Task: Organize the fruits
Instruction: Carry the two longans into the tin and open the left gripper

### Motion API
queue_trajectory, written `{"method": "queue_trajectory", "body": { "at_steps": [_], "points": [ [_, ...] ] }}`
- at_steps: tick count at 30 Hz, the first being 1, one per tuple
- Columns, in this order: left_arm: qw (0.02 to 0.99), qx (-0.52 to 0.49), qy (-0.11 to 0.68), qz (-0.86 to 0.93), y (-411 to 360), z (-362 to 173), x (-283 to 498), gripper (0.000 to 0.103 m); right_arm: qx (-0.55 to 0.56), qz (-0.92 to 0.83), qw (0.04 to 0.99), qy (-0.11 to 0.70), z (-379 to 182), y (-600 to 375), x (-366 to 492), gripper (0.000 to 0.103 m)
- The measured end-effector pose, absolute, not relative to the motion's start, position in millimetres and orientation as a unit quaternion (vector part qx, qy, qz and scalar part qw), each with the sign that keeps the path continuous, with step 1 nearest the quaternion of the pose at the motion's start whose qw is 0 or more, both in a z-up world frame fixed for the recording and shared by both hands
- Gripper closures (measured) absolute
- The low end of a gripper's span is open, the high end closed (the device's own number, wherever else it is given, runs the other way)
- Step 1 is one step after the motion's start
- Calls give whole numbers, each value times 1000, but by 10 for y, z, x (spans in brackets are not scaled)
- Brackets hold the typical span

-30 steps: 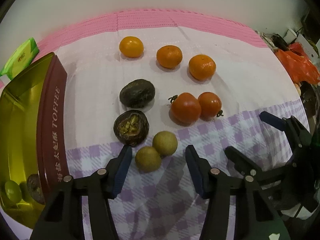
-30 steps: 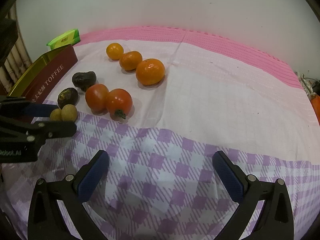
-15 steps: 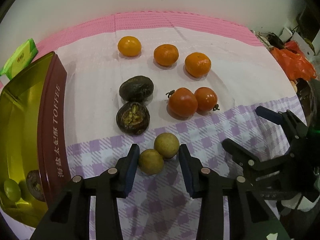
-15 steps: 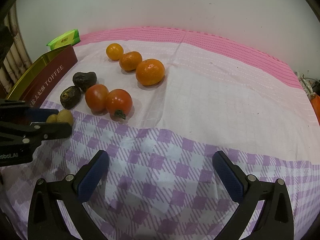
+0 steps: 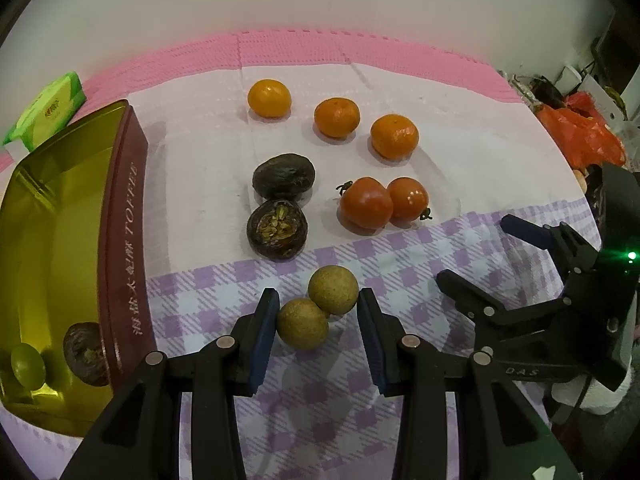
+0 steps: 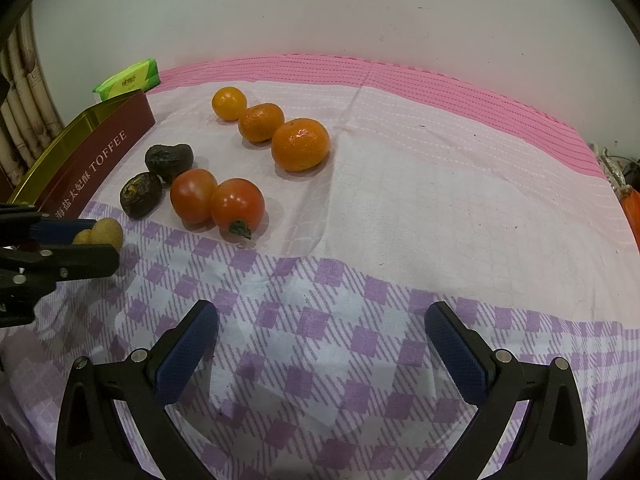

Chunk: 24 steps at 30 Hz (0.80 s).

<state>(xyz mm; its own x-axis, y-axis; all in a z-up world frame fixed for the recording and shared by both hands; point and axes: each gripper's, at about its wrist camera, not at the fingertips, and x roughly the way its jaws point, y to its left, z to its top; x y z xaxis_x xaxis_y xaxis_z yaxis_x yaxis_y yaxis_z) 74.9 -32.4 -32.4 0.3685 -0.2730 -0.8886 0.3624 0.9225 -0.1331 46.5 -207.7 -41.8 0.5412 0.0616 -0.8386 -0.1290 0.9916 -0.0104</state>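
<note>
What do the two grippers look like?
Both are black plastic frames with silver rivets and blue textured pads on the fingers. The left gripper and right gripper match. The right one's body shows a green light and faint white lettering. No sleeves visible.

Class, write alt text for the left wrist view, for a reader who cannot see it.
The left gripper brackets two tan longans on a purple checked cloth, its jaws close on both sides. Beyond lie two dark passion fruits, two tomatoes and three oranges. A toffee tin sits left; the open right gripper is at right.
</note>
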Motion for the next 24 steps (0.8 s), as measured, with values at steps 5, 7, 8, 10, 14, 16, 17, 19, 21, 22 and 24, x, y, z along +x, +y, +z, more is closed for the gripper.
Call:
{"method": "queue_trajectory", "body": {
  "at_steps": [5, 7, 8, 10, 14, 16, 17, 19, 21, 22, 24],
  "points": [
    [829, 39, 526, -187, -276, -266, 727, 67, -36, 54, 877, 476, -419, -2078, 466, 0],
    [831, 37, 523, -183, -236, -237, 708, 67, -36, 55, 877, 476, -419, -2078, 467, 0],
    [832, 35, 522, -182, -221, -222, 703, 67, -36, 54, 877, 476, -418, -2079, 465, 0],
    [834, 33, 520, -179, -190, -193, 697, 67, -36, 54, 877, 476, -420, -2078, 468, 0],
    [841, 27, 514, -169, -104, -108, 683, 67, -36, 54, 877, 476, -420, -2078, 468, 0],
    [844, 23, 509, -165, -51, -58, 680, 67, -36, 54, 877, 476, -421, -2077, 470, 0],
    [846, 22, 507, -162, -19, -29, 681, 67, -36, 54, 877, 476, -420, -2078, 468, 0],
    [850, 20, 502, -157, 35, 17, 686, 67, -36, 54, 877, 476, -420, -2077, 469, 0],
    [855, 20, 497, -148, 112, 72, 694, 67, -36, 54, 877, 476, -420, -2077, 470, 0],
    [858, 20, 494, -141, 163, 100, 702, 67, -36, 54, 877, 476, -420, -2077, 470, 0],
    [861, 19, 490, -132, 255, 132, 719, 67, -36, 54, 877, 476, -420, -2076, 470, 0]
  ]
}}
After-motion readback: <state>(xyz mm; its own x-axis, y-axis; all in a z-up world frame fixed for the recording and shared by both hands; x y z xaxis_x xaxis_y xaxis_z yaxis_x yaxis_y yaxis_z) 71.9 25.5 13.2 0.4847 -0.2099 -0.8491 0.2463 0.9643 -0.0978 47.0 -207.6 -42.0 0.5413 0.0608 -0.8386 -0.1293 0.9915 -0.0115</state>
